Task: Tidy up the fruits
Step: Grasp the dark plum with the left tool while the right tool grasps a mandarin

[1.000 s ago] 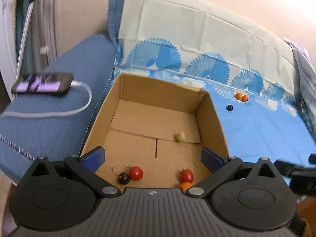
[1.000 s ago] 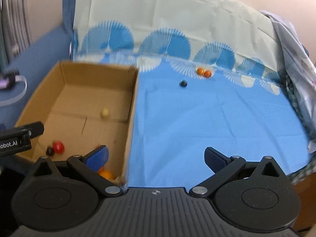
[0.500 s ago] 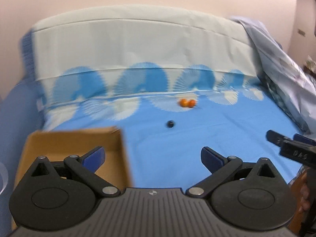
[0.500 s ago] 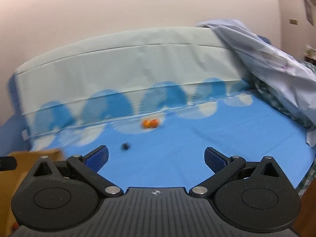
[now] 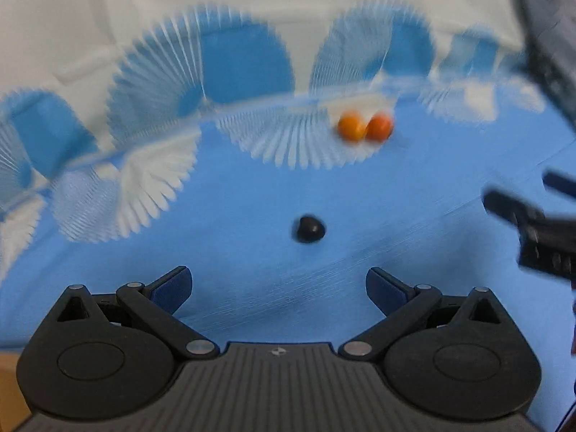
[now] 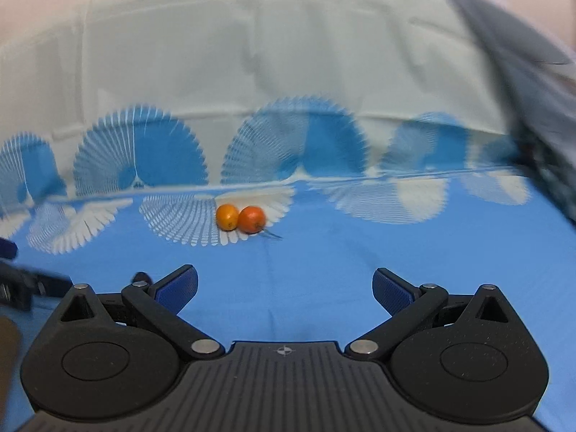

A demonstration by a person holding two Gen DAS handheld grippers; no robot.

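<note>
A small dark fruit (image 5: 308,229) lies on the blue sheet (image 5: 252,216), just ahead of my left gripper (image 5: 279,286), which is open and empty. Two orange fruits (image 5: 364,127) touch each other further back, near the white fan pattern. In the right wrist view the same orange fruits (image 6: 240,218) lie ahead and slightly left of my right gripper (image 6: 284,288), also open and empty. The dark fruit (image 6: 142,275) peeks out behind that gripper's left finger. The right gripper's body (image 5: 536,230) shows at the right edge of the left view.
A pale cloth with blue fan prints (image 6: 252,72) rises behind the sheet. Grey crumpled fabric (image 6: 532,72) lies at the right. A corner of brown cardboard (image 5: 10,388) shows at the lower left. The left gripper's body (image 6: 21,284) is at the left edge.
Both grippers have swung away from the cardboard box and moved forward over the blue sheet, closer to the dark fruit and the two orange fruits. Both stay open.
</note>
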